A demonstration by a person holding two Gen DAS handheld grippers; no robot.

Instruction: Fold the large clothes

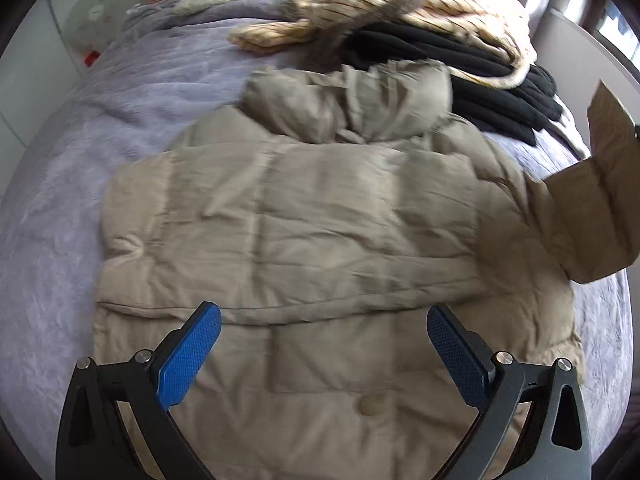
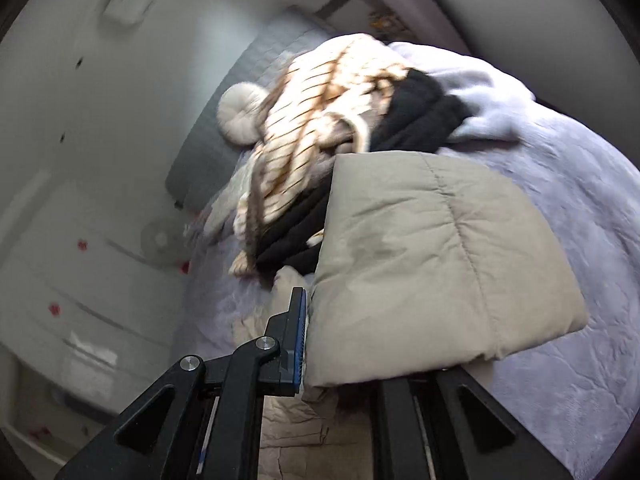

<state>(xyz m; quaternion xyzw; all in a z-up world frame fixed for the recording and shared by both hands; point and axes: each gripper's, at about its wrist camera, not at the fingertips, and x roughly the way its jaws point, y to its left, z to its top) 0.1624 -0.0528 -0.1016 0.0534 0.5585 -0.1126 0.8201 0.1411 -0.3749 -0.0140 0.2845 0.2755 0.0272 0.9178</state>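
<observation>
Spread on the purple bedcover (image 1: 60, 184), the puffy jacket (image 1: 304, 216) looked light and squashy, its sleeve (image 2: 440, 264) clamped in the right gripper (image 2: 316, 344), the left gripper (image 1: 324, 344) gaping empty

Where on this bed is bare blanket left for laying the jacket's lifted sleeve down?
Bare lavender blanket lies left of the beige puffer jacket, and a narrower strip at its right edge. Crowded: the far right corner, with the striped garment over black clothes.

lilac blanket (image 1: 120, 92), grey headboard (image 2: 224, 136) (quilted), fan (image 1: 94, 16)
</observation>
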